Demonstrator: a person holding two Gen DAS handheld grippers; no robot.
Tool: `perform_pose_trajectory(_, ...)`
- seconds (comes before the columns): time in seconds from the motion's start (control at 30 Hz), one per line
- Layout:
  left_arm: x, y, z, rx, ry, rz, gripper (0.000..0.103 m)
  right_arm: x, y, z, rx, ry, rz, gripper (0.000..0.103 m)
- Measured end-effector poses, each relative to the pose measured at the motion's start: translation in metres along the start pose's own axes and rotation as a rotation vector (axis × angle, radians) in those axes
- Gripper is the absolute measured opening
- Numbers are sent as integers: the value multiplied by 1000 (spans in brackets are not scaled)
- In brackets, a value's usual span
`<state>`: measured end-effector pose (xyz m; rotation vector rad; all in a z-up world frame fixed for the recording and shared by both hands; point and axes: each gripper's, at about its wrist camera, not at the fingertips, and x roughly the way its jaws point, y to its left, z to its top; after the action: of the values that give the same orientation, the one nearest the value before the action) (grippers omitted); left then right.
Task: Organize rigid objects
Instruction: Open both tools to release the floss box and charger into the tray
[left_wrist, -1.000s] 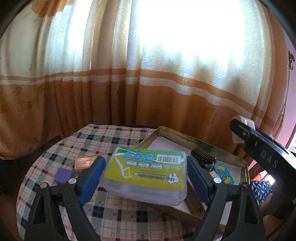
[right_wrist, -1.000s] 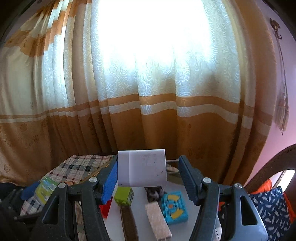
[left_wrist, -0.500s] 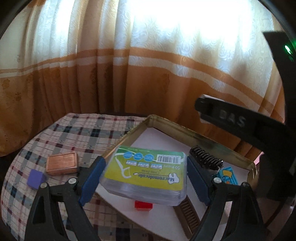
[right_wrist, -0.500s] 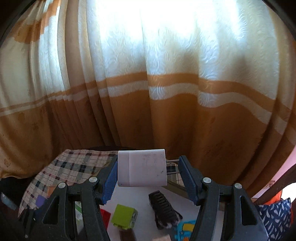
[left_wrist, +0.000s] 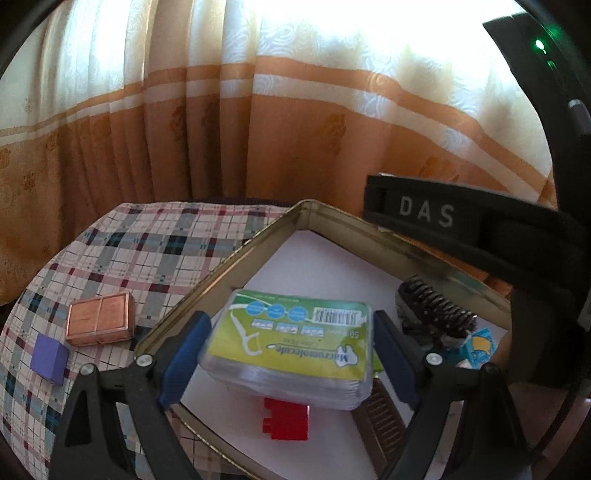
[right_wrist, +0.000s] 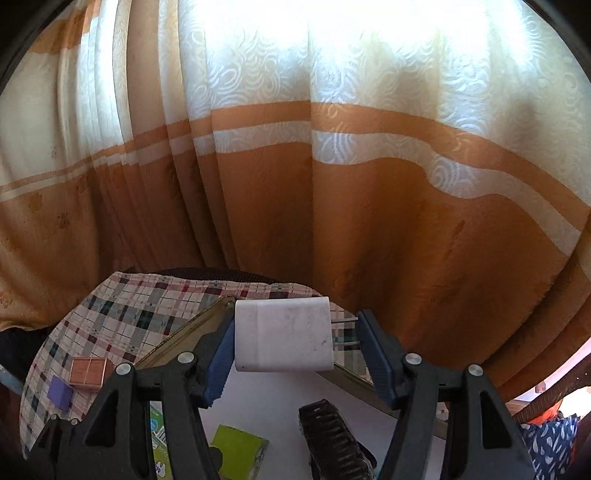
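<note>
Jaws: left gripper (left_wrist: 286, 356) clamps floss box (left_wrist: 291, 343), right gripper (right_wrist: 295, 349) clamps charger (right_wrist: 282, 336) over tray (left_wrist: 258, 240). Risk: crowded tray, grippers near each other, collision or tilted landing likely.

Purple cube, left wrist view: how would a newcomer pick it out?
Start at the plaid tablecloth, left of the gold-rimmed tray. Two small things lie there: a copper-coloured flat tin and, nearer the camera, the purple cube. It alone is plain, matte purple.

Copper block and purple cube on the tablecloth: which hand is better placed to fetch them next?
Left, probably. Its view shows the copper block and purple cube close beside its fingers, but it must first release the floss-pick box.
</note>
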<state>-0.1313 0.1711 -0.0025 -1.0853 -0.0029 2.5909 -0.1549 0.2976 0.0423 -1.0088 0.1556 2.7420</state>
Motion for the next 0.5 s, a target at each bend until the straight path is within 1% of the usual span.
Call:
perform_pose_trajectory(0.1,2,0,-1,16,2,21,88,12,-1,-4,3,45,17,66)
perform_pose_trajectory(0.2,2,-2,0,40,6,-9,91,18,-9,-7,57,91,61,83)
perform_pose_trajectory(0.27,-3,-2,0,59,-6,-10,103,9,-14,-8,83,68,71,83)
perform_pose_trajectory(0.37,-16,-1,0,82,-47,-16,103,-12,-15,-6,86,14,51,84)
perform_pose_trajectory(0.5,-37,3,1,111,-99,33,103,-47,-11,-7,84,-91,13,86)
